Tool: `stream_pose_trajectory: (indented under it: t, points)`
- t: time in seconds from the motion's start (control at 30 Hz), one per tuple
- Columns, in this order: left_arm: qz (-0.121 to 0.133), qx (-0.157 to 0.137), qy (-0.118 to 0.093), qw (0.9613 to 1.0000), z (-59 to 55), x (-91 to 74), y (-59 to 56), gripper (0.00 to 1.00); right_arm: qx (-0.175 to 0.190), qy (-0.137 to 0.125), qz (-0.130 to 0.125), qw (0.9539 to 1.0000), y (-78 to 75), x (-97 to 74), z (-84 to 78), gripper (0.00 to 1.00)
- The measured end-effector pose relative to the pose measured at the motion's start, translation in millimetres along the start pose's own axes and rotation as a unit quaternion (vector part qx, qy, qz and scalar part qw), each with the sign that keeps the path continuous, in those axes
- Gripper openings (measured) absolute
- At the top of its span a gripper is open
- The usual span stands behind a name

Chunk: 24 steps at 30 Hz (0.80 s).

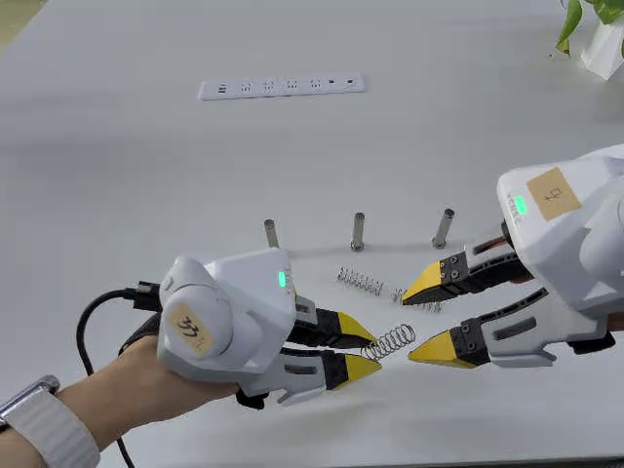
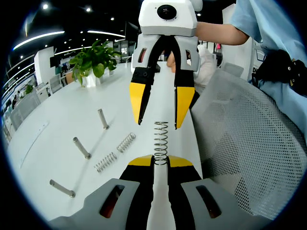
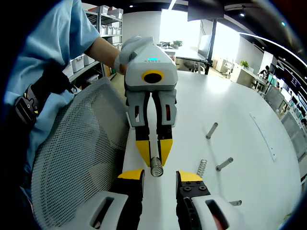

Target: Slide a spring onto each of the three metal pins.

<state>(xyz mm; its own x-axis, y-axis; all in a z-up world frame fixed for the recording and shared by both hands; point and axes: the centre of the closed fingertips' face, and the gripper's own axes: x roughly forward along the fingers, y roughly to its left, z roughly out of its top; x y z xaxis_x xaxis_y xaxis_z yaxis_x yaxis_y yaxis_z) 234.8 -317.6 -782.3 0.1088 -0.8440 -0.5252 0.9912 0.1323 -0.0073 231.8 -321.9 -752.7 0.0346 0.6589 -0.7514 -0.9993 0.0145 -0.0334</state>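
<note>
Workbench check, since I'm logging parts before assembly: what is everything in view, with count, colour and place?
table: one, pale grey
pins: three, silver, upright in a row mid-table
loose springs: two, silver, lying in front of the pins
held spring: one, silver, gripped by the left gripper
power strip: one, white, far side
plant: one, green, far right corner
mesh chair: one, grey, at the table's edge
left gripper: one, white, yellow-tipped jaws shut on held spring
right gripper: one, white, yellow-tipped jaws open, facing the held spring
</note>
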Motion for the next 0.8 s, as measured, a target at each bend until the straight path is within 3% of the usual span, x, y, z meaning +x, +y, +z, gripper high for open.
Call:
stream_pose_trajectory:
  t: [0.33,0.8]
  points:
    - [0.01,0.0,-0.006,0.9999,6.2,3.2,5.0,0.06,-0.025,0.019,0.024,0.9992,0.6,7.7,-0.9,0.19]
    - [0.014,0.0,-0.019,0.9997,14.1,7.4,6.5,0.06,-0.027,0.026,0.037,0.9986,0.6,9.8,-5.3,0.11]
